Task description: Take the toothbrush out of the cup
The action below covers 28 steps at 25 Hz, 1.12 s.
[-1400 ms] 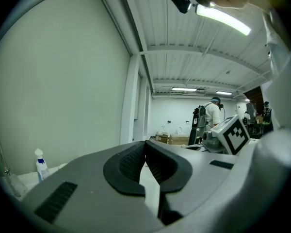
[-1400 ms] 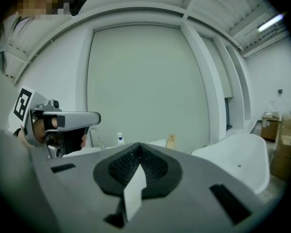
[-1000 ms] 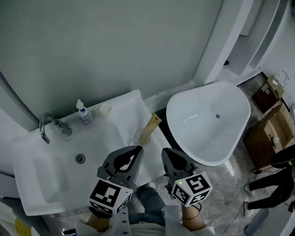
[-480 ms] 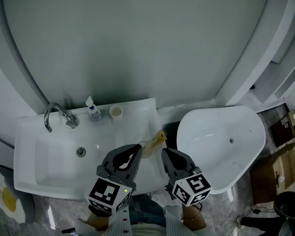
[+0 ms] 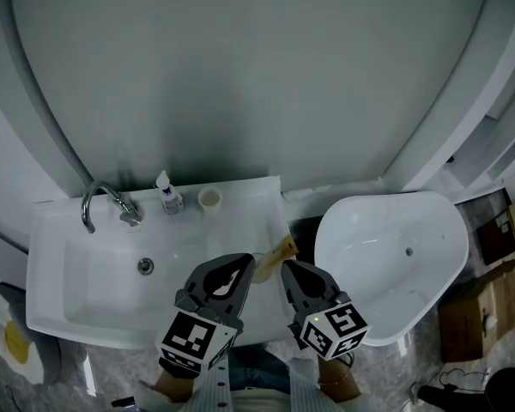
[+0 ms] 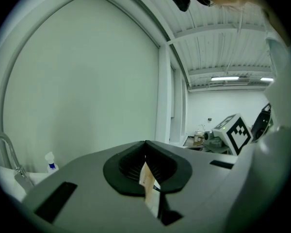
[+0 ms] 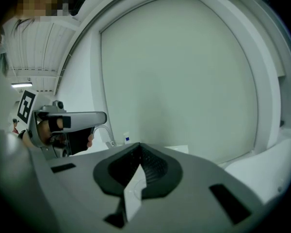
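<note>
A tan toothbrush (image 5: pixel 281 251) leans out of a clear cup (image 5: pixel 263 270) on the right end of the white sink counter (image 5: pixel 240 217). The cup is partly hidden behind my left gripper (image 5: pixel 243 263), whose tips meet just left of it with nothing gripped. In the left gripper view the toothbrush (image 6: pixel 147 179) shows through the hollow behind the closed tips of that gripper (image 6: pixel 145 142). My right gripper (image 5: pixel 287 267) is shut and empty, its tips just below the toothbrush. In its own view the right gripper (image 7: pixel 139 144) points over the counter.
A faucet (image 5: pixel 103 202), a small spray bottle (image 5: pixel 169 196) and a small pale cup (image 5: pixel 209 197) stand along the counter's back edge; the basin drain (image 5: pixel 146 266) lies left. A white bathtub (image 5: pixel 395 264) sits right of the counter, with cardboard boxes (image 5: pixel 498 234) beyond. A curved wall rises behind.
The scene has swung round: the counter now lies level across the picture and the bathtub has slid right. The cup and toothbrush now sit right at both grippers' tips. Both stay shut.
</note>
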Motion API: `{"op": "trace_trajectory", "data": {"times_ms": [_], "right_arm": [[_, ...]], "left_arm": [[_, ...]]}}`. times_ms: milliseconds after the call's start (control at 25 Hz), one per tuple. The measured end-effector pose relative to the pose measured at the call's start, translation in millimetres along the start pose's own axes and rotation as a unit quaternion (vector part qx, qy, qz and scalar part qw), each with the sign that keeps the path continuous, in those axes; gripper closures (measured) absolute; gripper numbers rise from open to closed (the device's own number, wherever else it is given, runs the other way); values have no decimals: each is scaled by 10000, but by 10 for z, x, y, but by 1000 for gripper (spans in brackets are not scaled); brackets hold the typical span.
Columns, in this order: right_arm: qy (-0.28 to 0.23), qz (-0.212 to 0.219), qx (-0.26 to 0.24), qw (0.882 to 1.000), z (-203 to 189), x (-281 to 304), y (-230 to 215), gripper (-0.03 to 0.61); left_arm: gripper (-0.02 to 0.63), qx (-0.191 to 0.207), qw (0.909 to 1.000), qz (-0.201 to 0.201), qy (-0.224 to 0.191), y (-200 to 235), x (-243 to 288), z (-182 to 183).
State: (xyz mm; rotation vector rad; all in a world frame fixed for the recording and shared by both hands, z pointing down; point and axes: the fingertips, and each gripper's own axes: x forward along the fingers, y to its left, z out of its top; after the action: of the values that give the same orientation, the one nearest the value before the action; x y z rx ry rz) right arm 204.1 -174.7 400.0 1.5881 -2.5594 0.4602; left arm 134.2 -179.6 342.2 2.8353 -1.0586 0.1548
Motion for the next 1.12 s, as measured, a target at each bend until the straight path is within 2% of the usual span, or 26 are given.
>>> {"op": "trace_trajectory", "data": {"times_ms": [520, 960, 1120], "right_arm": [[113, -130, 149, 9997, -102, 34, -96, 566], [508, -157, 349, 9980, -442, 121, -187, 565], [663, -153, 444, 9967, -580, 165, -227, 565]], "left_arm": [[597, -90, 9999, -91, 0, 32, 134, -100], [597, -326, 9987, -77, 378, 90, 208, -404], [597, -298, 9983, -123, 477, 99, 279, -550]]}}
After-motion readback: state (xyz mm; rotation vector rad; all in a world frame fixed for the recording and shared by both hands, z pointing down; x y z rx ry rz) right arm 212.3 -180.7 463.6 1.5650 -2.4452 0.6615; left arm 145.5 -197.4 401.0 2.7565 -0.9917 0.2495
